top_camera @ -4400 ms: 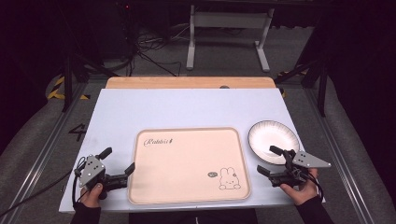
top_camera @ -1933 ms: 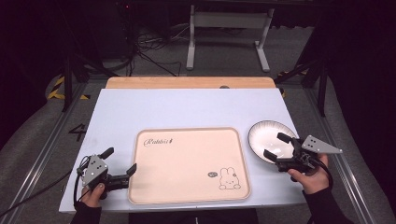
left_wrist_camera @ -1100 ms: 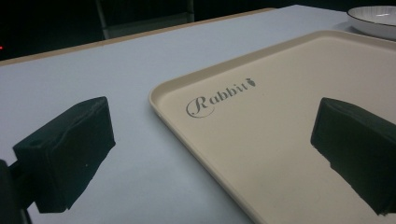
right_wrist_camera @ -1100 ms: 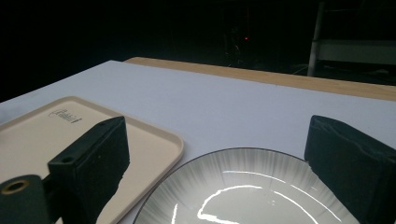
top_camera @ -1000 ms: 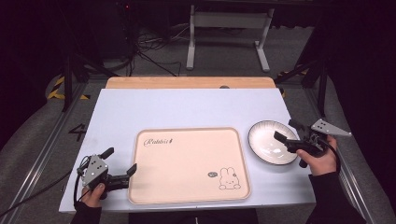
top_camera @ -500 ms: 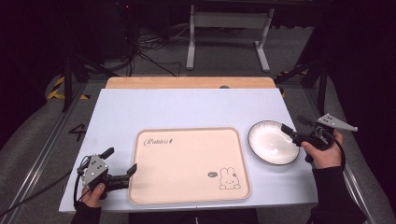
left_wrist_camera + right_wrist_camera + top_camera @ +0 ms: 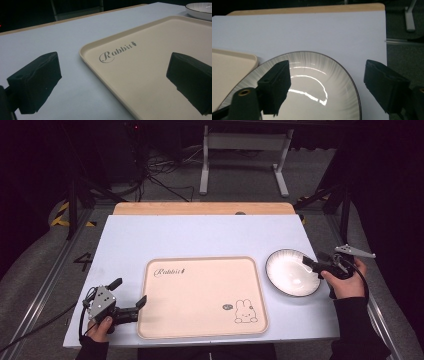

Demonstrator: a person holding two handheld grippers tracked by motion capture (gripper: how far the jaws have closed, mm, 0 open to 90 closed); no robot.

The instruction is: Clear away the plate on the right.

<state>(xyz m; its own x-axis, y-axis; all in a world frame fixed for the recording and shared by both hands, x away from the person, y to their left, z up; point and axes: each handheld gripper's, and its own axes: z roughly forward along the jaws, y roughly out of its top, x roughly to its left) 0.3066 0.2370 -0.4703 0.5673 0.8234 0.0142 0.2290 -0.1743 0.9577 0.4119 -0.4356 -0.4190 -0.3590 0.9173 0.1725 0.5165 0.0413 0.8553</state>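
A white plate [image 7: 292, 272] with a thin dark rim and fine grey lines sits on the table to the right of a beige tray [image 7: 200, 290] printed with "Rabbit" and a small rabbit. My right gripper [image 7: 312, 266] is at the plate's right rim, pointing left. In the right gripper view its jaws straddle the plate [image 7: 312, 100]: one over the inside, one outside over the table. Its jaws have just been closing, and the pads stand off the rim. My left gripper [image 7: 129, 291] rests open at the tray's front left corner, with the tray's edge [image 7: 85, 53] between its jaws.
The pale blue table top [image 7: 200, 235] has a wooden strip along its far edge [image 7: 200, 208]. The table's right edge runs close beside the plate. Beyond the table are a dark floor, cables and a metal stand [image 7: 240, 150].
My right gripper has swung from the plate's front right around to its right rim, and its jaws have narrowed. The left gripper has kept still.
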